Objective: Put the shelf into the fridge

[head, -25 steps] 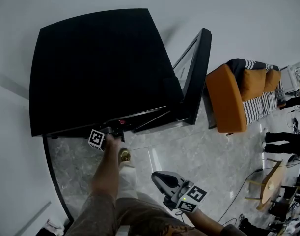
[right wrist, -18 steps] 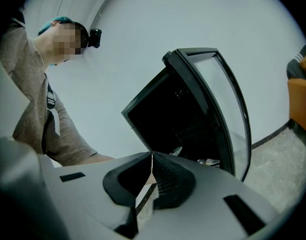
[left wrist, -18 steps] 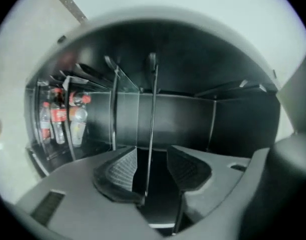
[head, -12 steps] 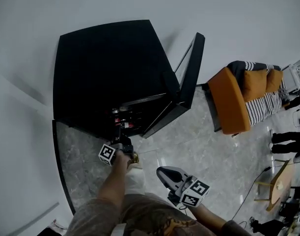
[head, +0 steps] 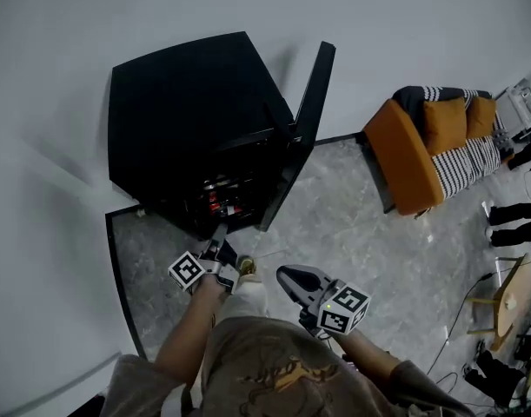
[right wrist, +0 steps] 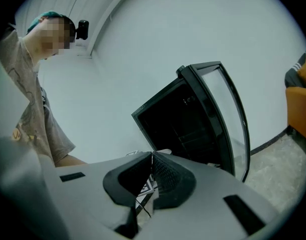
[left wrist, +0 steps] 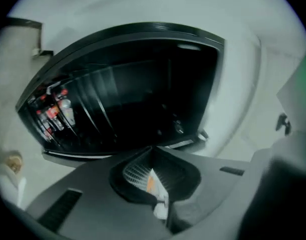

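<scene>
A small black fridge [head: 191,115] stands against the white wall with its glass door [head: 305,115] swung open to the right. Bottles [head: 215,201] with red labels sit low inside, and thin wire rack lines [left wrist: 95,91] show in the dark interior. My left gripper [head: 220,231] hangs just in front of the fridge opening, jaws together with nothing between them. In the left gripper view the left gripper [left wrist: 151,150] points at the open fridge [left wrist: 137,94]. My right gripper [head: 287,275] is lower and to the right, shut and holding nothing. The right gripper [right wrist: 153,155] faces the fridge [right wrist: 180,126] and its door [right wrist: 228,116].
An orange sofa [head: 411,159] with striped cushions stands to the right of the fridge. Further right are people's legs [head: 511,233] and a wooden chair [head: 498,307]. A dark baseboard strip [head: 117,272] edges the marble floor on the left. The person's torso [right wrist: 32,109] fills the right gripper view's left.
The left gripper has drawn back out of the fridge front toward the person. The view has backed away, so the fridge looks smaller. The right gripper has hardly moved.
</scene>
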Demonstrator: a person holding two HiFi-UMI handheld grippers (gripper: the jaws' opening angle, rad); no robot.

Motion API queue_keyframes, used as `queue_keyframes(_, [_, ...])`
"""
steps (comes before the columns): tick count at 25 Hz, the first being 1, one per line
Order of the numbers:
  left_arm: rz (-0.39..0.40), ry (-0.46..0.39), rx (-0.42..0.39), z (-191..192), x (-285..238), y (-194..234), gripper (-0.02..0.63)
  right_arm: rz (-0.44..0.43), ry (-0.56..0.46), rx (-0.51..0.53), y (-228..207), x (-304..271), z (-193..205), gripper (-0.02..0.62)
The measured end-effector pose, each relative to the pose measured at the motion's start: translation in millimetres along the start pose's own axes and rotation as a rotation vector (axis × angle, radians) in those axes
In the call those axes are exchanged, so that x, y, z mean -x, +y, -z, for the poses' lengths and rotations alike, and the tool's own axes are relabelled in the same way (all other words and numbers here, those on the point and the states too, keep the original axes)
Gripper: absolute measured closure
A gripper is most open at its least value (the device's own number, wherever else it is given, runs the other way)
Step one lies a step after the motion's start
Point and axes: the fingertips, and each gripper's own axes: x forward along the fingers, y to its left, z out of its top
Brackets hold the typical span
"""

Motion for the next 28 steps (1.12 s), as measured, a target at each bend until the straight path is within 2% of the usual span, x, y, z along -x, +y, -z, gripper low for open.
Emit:
queue_keyframes(5, [0.059, 0.14, -0.06, 38, 33, -67, 0.601, -0.036, -0.023, 0.04, 21, 8, 1, 0.574])
queue_keyframes(9, [0.094, 0.234, -0.16, 58, 56, -106, 0.601, -0.058, -0.034, 0.061, 37, 13, 2, 0.574])
queue_keyframes(11, [0.118, 0.294, -0.242, 69, 66, -121, 0.601, -0.076, -0.027, 0.075, 44, 14, 4, 0.574])
queue_keyframes(17, [0.173, 0.486, -0.589, 98, 96, -154, 0.601, -0.12, -0.021, 0.092, 61, 18, 8, 0.574])
queue_keyframes(21, [0.191, 0.535, -0.708, 109, 111, -162, 0.601, -0.146, -0.019, 0.105, 71, 24, 11, 0.574])
queue_keyframes(28, [0.207, 0.552, -0.769, 122, 122, -165, 0.601, -0.234, 0.002, 0.141, 93, 33, 20, 0.574])
